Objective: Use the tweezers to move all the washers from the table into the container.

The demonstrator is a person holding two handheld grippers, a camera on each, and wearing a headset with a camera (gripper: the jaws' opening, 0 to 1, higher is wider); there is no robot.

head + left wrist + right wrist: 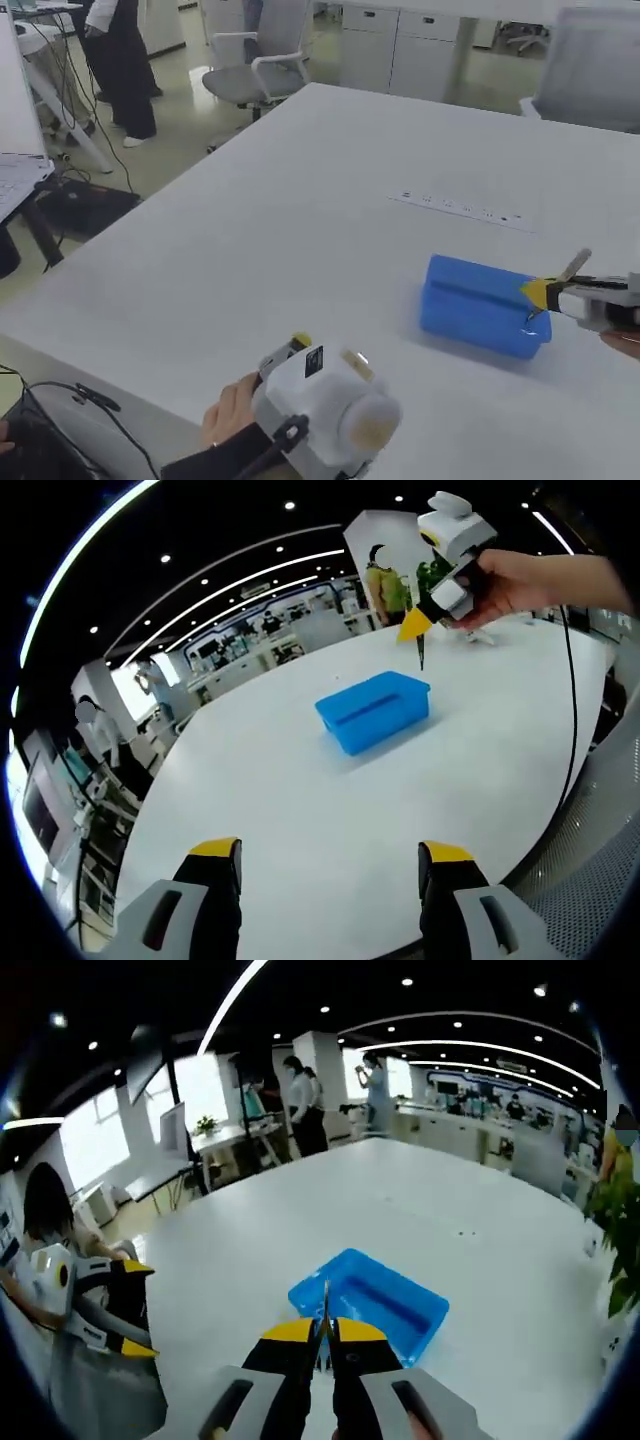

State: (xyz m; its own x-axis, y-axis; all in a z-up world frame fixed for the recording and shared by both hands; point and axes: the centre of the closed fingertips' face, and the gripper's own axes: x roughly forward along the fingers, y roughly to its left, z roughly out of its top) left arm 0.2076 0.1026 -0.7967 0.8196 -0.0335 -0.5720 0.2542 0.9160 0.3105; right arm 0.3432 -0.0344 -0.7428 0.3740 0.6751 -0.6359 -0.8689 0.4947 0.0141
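Surface: white office table point(300, 220); washers too small for us to locate.
Right gripper point(325, 1332): clamped on tweezers point(326, 1302), tips over blue container point(480, 305).
Left gripper point(330, 850): jaws apart, idle.
Handling: washers likely light, slippery; pinch the rim.

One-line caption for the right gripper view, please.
The right gripper holds the tweezers over the blue container on the white table.

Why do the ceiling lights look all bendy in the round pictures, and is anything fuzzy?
Left gripper view and right gripper view: the fisheye lens bends the ceiling light strips into arcs. Head view: lines are straight, the left gripper up close looks soft and blurred, and the blue container throws a faint shadow on the white table.
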